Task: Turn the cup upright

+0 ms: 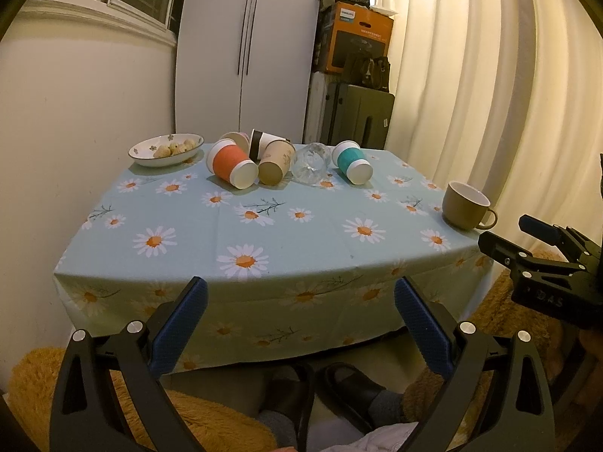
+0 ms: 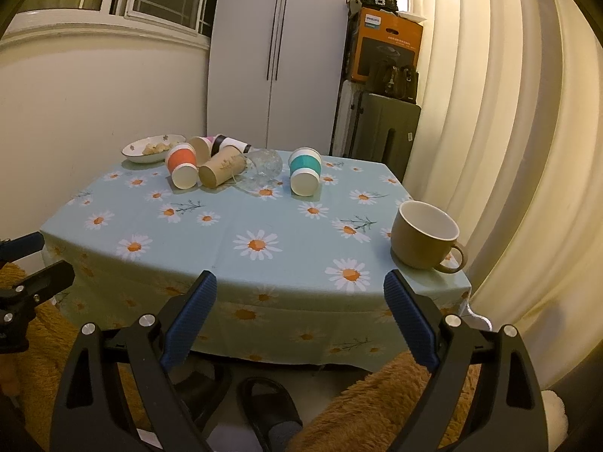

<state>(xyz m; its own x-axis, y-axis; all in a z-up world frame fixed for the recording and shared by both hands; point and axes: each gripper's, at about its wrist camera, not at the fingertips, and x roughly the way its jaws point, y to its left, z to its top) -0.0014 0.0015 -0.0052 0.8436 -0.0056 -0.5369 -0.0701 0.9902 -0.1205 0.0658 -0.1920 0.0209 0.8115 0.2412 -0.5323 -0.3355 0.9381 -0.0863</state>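
Several cups lie on their sides at the far end of the daisy tablecloth [image 1: 264, 233]: an orange-sleeved cup [image 1: 230, 164] [image 2: 182, 165], a plain brown paper cup [image 1: 275, 162] [image 2: 220, 169], a dark-banded cup [image 1: 264, 142] behind them, a clear glass [image 1: 311, 164] [image 2: 264, 167], and a teal-sleeved cup [image 1: 352, 162] [image 2: 305, 171]. A tan mug [image 1: 465, 205] [image 2: 424, 239] stands upright at the right edge. My left gripper [image 1: 301, 301] and right gripper [image 2: 299, 297] are both open and empty, held below the table's near edge.
A white bowl with food [image 1: 166, 148] [image 2: 152, 147] sits at the far left corner. A white cupboard, stacked boxes and a suitcase stand behind the table, curtains to the right. Slippered feet and a brown fluffy rug are below.
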